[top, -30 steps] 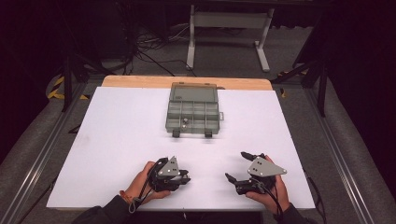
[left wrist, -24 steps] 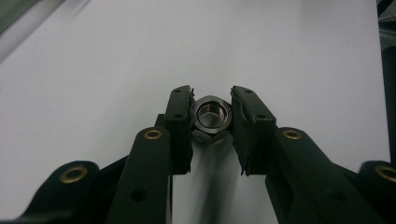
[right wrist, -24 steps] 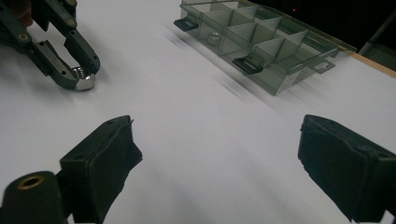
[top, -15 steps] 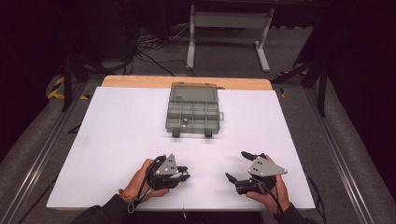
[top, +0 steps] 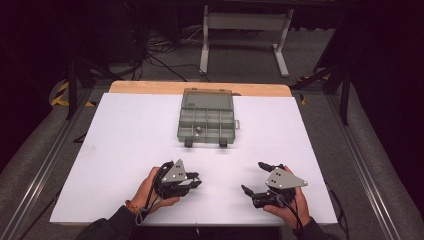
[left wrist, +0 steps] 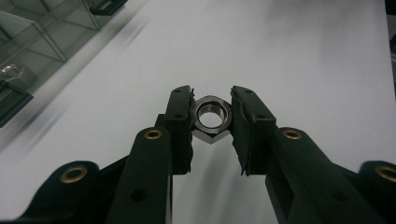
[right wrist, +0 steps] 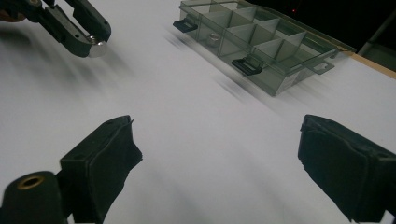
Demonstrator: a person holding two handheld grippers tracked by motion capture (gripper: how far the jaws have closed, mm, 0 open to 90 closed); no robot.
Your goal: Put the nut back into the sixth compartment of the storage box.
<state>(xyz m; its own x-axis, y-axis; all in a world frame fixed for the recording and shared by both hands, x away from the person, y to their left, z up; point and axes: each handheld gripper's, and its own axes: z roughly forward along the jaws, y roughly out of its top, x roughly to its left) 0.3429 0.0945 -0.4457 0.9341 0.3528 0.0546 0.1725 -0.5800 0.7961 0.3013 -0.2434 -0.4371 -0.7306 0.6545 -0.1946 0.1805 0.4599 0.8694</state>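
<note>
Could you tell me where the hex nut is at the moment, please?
The hex nut is clamped between the left gripper's jaws, above the white table near its front edge, short of the compartment box.

No legible text, label, brand, number or sign appears on any surface in the three current views.

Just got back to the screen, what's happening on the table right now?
A person holds a tool in each hand near the table's front edge. The left tool is clamped on a metal nut. The right tool is wide open and holds nothing. A clear divided box sits farther back, one small metal part in a compartment.
</note>
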